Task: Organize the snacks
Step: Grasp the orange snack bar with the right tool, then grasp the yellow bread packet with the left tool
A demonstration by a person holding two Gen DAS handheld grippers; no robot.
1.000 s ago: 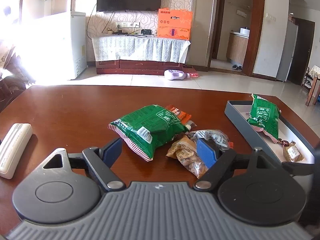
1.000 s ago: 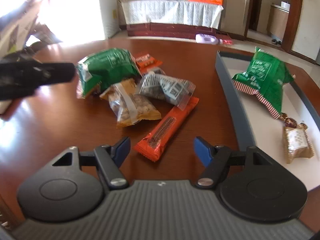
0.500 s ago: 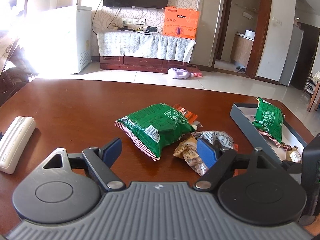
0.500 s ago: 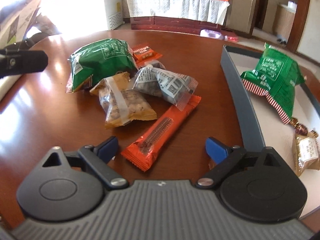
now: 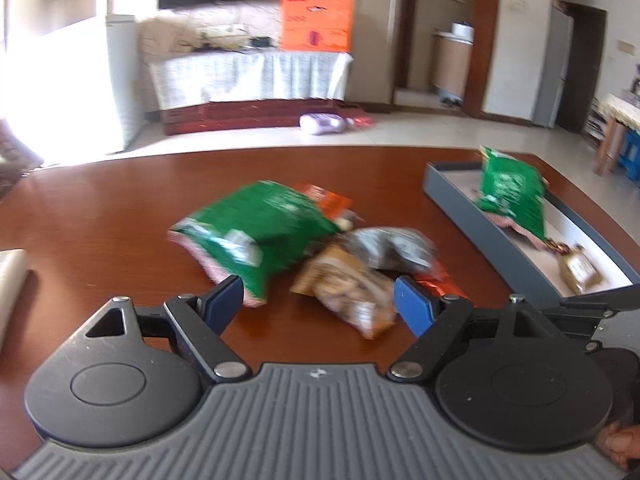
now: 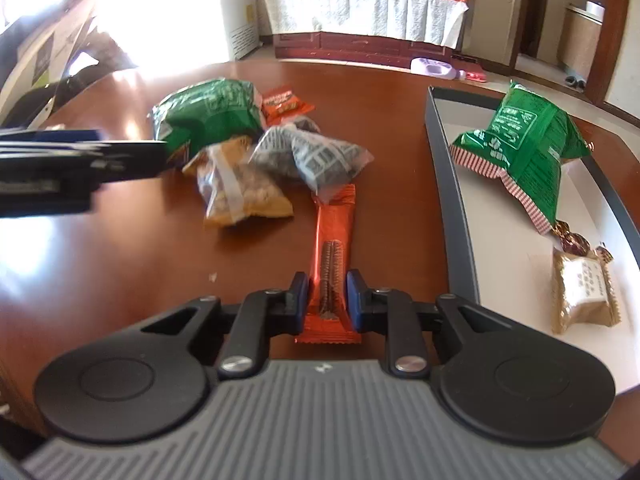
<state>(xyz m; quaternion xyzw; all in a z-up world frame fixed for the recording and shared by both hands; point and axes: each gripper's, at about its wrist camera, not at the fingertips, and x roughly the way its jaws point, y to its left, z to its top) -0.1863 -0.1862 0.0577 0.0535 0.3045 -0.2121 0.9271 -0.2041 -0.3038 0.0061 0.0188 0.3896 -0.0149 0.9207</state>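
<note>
My right gripper (image 6: 327,295) is shut on the near end of a long orange snack bar (image 6: 334,240) that lies on the brown table. Beyond it sits a pile: a green bag (image 6: 208,114), a tan nut packet (image 6: 236,188), a grey packet (image 6: 312,158) and a small orange packet (image 6: 284,104). The grey tray (image 6: 446,184) at the right holds a green bag (image 6: 528,140) and a gold candy (image 6: 582,292). My left gripper (image 5: 319,302) is open and empty, just short of the green bag (image 5: 260,232) and the nut packet (image 5: 348,292).
A white flat object (image 5: 10,284) lies at the table's left edge. The tray (image 5: 480,224) stands along the right side in the left wrist view. The left gripper's arm (image 6: 60,168) reaches in from the left in the right wrist view.
My right gripper has moved forward and closed on the orange bar. My left gripper has shifted toward the pile and stays open.
</note>
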